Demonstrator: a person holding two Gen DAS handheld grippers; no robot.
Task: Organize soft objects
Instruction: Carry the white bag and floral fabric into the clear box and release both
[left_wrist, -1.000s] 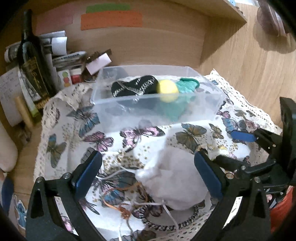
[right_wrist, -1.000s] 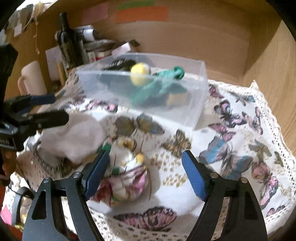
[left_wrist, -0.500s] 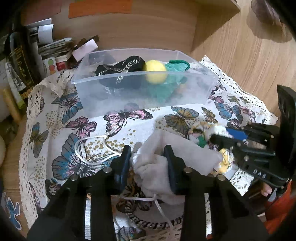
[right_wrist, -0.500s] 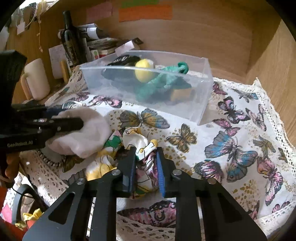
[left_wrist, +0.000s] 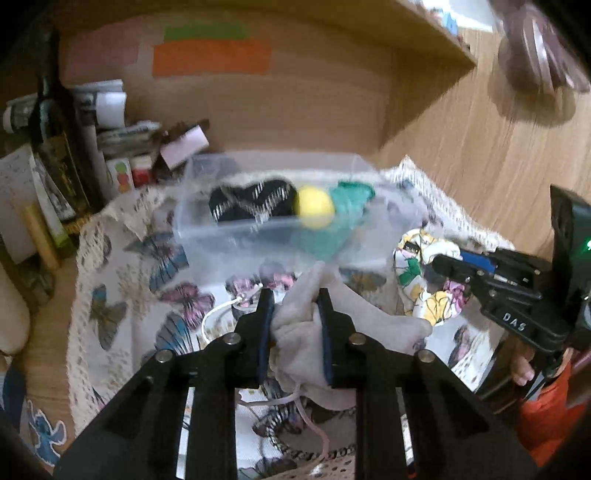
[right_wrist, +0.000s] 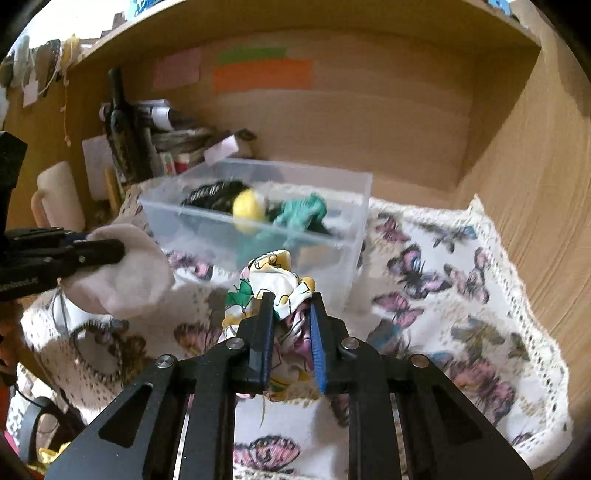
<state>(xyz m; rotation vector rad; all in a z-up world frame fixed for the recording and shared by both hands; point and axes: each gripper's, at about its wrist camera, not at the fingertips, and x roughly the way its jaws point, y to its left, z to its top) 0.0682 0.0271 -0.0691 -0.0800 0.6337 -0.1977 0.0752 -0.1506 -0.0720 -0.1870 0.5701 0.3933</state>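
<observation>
Two tools, each clenched on one soft object. Left tool (left_wrist: 294, 308): jaws pinched on a pale drawstring pouch (left_wrist: 332, 332), which bulges between and beyond the pads and is held off the butterfly-print cloth (left_wrist: 122, 288); its white cord (left_wrist: 221, 310) trails to the left. In the right wrist view the same pouch (right_wrist: 125, 273) hangs from that tool at left, above a beaded bracelet (right_wrist: 98, 349) lying on the cloth. Right tool (right_wrist: 291, 314): jaws closed on a floral fabric bundle (right_wrist: 275, 277), lifted just in front of the clear plastic box (right_wrist: 343, 236); from the left wrist view the bundle (left_wrist: 424, 277) is seen at right, beside the box's near right corner. Box contents, blurred: a black patterned item (left_wrist: 251, 203), a yellow ball (left_wrist: 314, 206) and a green fabric piece (left_wrist: 347, 210), side by side. Behind the box, against the wooden back wall (right_wrist: 388, 122), stand a dark bottle (right_wrist: 120, 125) and stacked papers; the surface is covered by the lace-edged cloth.
</observation>
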